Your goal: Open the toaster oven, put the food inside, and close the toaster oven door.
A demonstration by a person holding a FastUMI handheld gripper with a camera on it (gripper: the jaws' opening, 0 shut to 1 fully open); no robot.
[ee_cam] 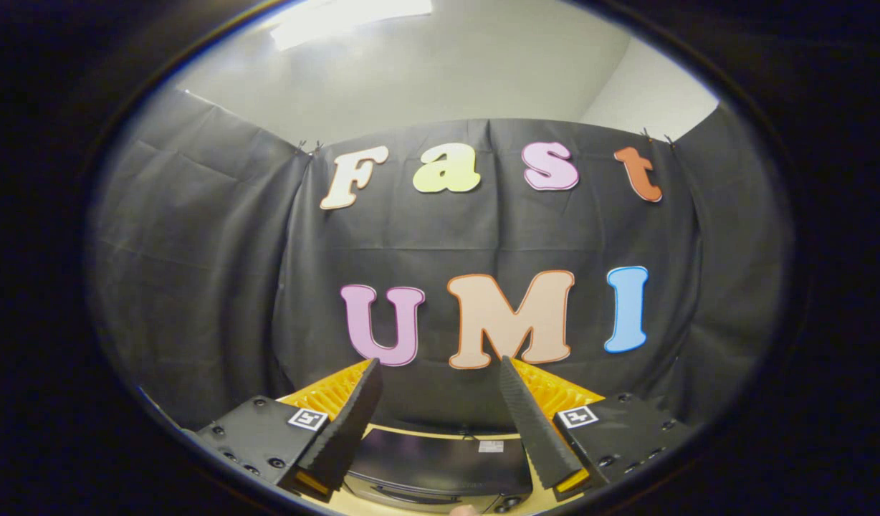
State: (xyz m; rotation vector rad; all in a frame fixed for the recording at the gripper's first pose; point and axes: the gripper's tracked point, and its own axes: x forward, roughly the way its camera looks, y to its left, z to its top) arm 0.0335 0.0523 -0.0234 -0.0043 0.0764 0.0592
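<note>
- Overhead, the gripper is held high and points at the booth wall, a black cloth hung in folds behind the work area.
- Its two fingers stand well apart, tips spread wide, and nothing lies between them or is gripped by them.
- Each finger rises from a dark block at its base, and each block carries a small square marker on top.
- Low down, between the finger bases, sits the toaster oven, seen from above: a dark top panel with a small pale label near its rear edge.
- Along the oven's near edge a long handle-like bar and a round knob show in part; whether the door is open or closed cannot be told from this angle.
- The oven stands on a light wooden table, whose pale edge shows just behind the oven, in front of the cloth.
- A small pale rounded shape peeps in just below the oven; it is too little seen to name.
- Above the cloth, a pale ceiling carries a bright ceiling light, and a white wall shows beside the cloth's upper corner.
</note>
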